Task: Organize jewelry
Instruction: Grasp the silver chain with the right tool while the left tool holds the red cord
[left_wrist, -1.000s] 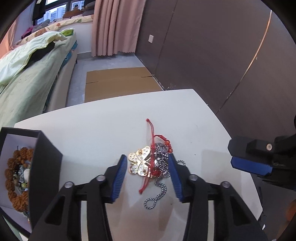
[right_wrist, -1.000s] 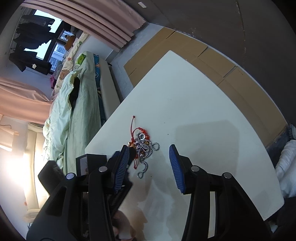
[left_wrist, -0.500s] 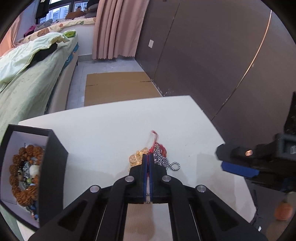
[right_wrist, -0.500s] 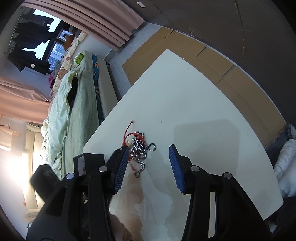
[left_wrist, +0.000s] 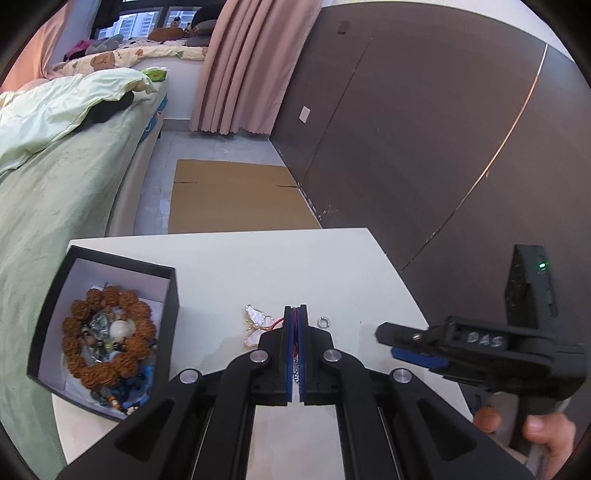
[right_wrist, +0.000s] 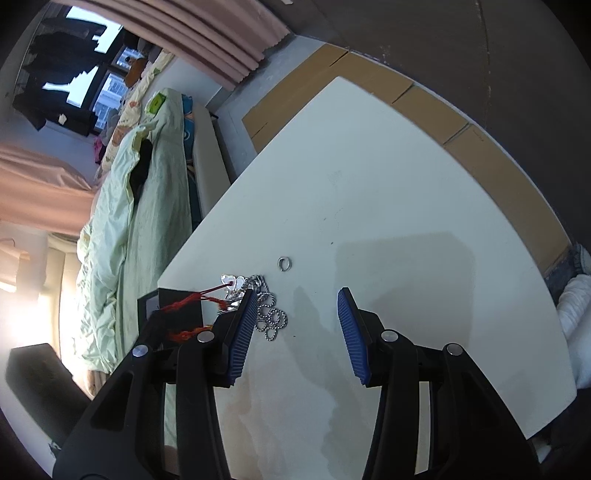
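Left wrist view shows the black box (left_wrist: 172, 291) at the surface's left edge already holding a bead bracelet (left_wrist: 107, 338), while the left gripper (left_wrist: 294, 354), fingers clamped on red cord and chain, lifts the butterfly pendant (left_wrist: 257, 325); a small ring (right_wrist: 284, 263) remains mid-surface, and the right gripper (right_wrist: 295, 332) waits open, empty.

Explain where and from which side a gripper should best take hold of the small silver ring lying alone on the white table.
The small silver ring lies flat and apart from the chain, so probably come straight down from above with one finger outside its rim on each side and pinch across it.
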